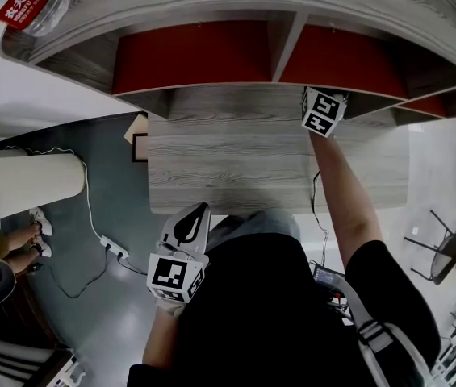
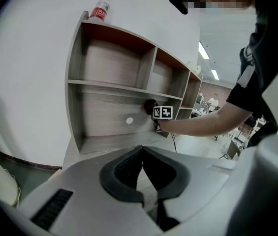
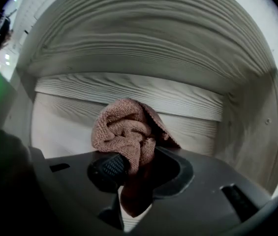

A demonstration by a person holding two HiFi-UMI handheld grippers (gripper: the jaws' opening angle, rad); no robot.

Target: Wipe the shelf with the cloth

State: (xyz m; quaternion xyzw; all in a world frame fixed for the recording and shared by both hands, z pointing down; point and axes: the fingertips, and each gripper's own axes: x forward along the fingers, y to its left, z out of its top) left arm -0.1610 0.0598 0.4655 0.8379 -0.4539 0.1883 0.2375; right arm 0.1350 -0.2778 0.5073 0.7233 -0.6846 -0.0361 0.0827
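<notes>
A grey wood-grain shelf unit (image 1: 236, 168) with red back panels stands in front of me. My right gripper (image 1: 323, 111) reaches into a lower compartment just under a shelf board. In the right gripper view it (image 3: 131, 166) is shut on a bunched brownish-pink cloth (image 3: 129, 136), which lies against the compartment's pale back panel (image 3: 178, 100). The left gripper view shows that gripper (image 2: 162, 113) and the dark cloth (image 2: 150, 104) inside the shelf (image 2: 109, 114). My left gripper (image 1: 189, 230) hangs low near my body, away from the shelf. Its jaws (image 2: 142, 154) are shut and hold nothing.
A water bottle with a red label (image 1: 30, 2) stands on top of the shelf unit at its left end (image 2: 101, 9). On the floor to the left are a white column (image 1: 34, 180), a power strip with cable (image 1: 115, 251) and a person's feet (image 1: 38, 224). A chair (image 1: 445, 252) stands at the right.
</notes>
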